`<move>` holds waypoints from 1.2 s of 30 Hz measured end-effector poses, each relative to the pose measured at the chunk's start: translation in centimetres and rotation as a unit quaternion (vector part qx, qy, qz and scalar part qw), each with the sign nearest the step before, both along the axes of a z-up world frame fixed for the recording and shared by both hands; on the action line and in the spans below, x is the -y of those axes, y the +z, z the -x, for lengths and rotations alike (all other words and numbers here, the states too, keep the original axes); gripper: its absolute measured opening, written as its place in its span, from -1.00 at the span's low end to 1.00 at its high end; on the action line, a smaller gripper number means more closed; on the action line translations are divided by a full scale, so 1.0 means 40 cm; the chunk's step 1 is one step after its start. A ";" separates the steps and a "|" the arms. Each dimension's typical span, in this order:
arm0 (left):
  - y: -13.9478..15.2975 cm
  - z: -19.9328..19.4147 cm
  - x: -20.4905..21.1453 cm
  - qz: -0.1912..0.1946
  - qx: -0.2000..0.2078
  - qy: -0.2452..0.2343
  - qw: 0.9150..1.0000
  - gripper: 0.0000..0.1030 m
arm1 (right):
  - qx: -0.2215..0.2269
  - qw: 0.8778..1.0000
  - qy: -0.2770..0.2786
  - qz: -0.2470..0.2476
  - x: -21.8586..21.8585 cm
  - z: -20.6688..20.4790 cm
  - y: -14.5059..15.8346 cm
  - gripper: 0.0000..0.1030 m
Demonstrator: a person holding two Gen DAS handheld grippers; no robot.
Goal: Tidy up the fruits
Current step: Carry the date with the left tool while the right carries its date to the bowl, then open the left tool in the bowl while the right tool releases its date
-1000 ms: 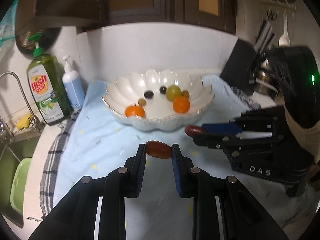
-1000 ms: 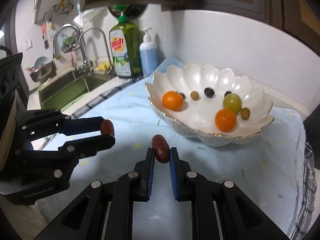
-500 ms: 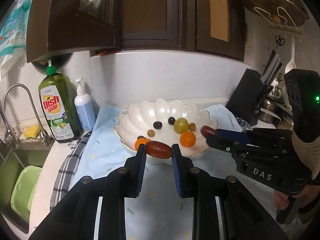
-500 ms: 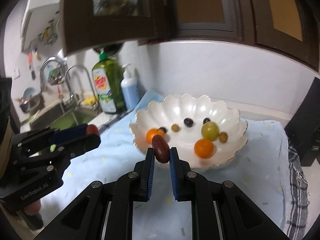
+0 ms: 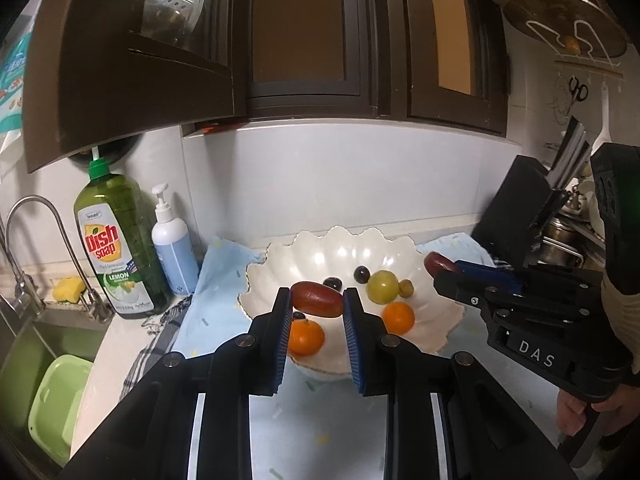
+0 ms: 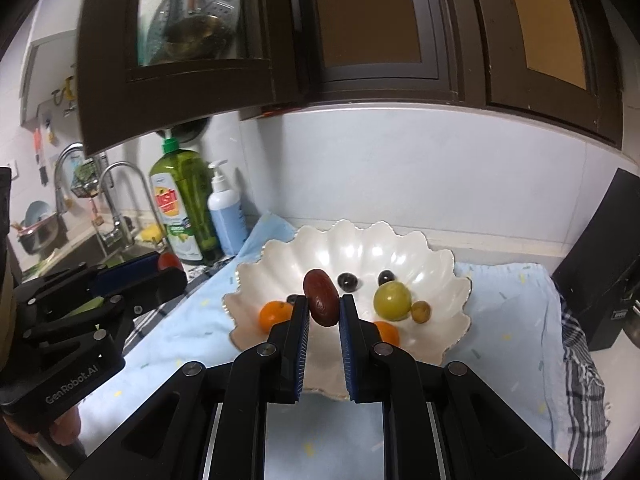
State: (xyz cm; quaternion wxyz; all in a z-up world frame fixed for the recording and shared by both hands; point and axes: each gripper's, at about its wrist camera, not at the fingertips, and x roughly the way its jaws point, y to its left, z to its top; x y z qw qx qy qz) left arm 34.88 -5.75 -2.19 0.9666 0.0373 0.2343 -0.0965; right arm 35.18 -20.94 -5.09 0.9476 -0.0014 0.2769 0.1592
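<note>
both my grippers have risen from the cloth toward the bowl (image 6: 448,276). left gripper (image 5: 317,303) clamps one red date (image 5: 316,299), right gripper (image 6: 323,307) another date (image 6: 321,297). i'd carry both past the rim, lower, then release gently.

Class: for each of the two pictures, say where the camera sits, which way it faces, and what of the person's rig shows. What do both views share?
Left wrist: on the left gripper, facing the white bowl and backsplash; its fingers grip a red date; the right gripper enters at right.
Right wrist: on the right gripper, facing the same bowl; its own date is held upright.
Shared: bowl, dish soap bottle.
</note>
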 end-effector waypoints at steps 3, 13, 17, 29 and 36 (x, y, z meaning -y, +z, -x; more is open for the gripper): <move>0.003 -0.027 0.001 -0.003 0.001 0.005 1.000 -0.49 | -0.001 1.000 -0.008 -0.002 0.001 -0.022 -0.004 -0.68; -0.002 -0.140 0.002 -0.003 -0.018 0.011 1.000 -0.49 | -0.011 1.000 -0.013 -0.001 -0.009 -0.101 -0.012 -0.68; -0.010 -0.183 0.009 -0.009 -0.026 0.011 1.000 -0.49 | -0.021 1.000 -0.011 -0.002 -0.013 -0.137 -0.016 -0.68; -0.067 -0.311 0.010 -0.018 -0.070 0.009 0.997 -0.48 | -0.050 0.999 -0.014 0.009 -0.015 -0.243 -0.048 -0.68; -0.109 -0.370 0.017 -0.015 -0.104 0.002 0.994 -0.45 | -0.077 0.997 -0.013 0.012 -0.015 -0.293 -0.087 -0.67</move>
